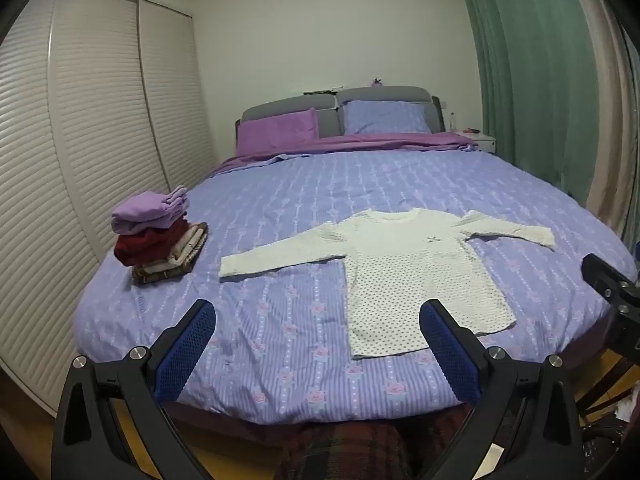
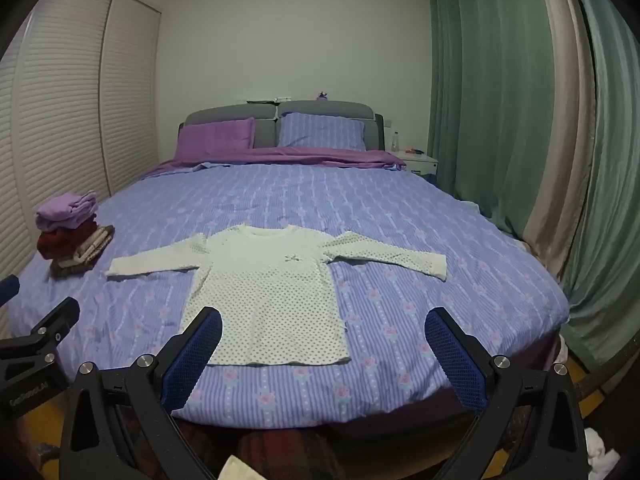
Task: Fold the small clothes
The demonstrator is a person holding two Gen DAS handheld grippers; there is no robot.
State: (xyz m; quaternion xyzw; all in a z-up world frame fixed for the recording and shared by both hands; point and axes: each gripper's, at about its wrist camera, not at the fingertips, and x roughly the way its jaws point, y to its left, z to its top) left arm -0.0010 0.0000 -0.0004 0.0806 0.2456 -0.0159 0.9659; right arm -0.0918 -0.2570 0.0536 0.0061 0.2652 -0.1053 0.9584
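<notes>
- On the bed (image 1: 360, 184), near its foot edge, a white dotted long-sleeved top (image 1: 404, 268) lies flat with both sleeves spread wide; this is the garment to fold.
- Past the top's left sleeve, at the bed's left side, sits a stack of folded clothes (image 1: 160, 240): lilac on top, dark red under it, brown and cream at the bottom. How many pieces it holds is hard to tell.
- The left gripper (image 1: 318, 322) hangs over the foot of the bed with its blue pads spread wide, nothing between them; its right pad covers part of the top's hem.
- The right gripper (image 2: 323, 330) is likewise released and empty; its left pad hides the top's lower left corner.
- Only the right wrist view shows white cloth (image 2: 600, 458) on the floor at lower right, cut off by the frame, and a pale scrap (image 2: 236, 470) at the bottom edge.
- In that view the left gripper's body bears small white lettering, too blurred to read.
- A small motif on the top's chest is too small to make out.
</notes>
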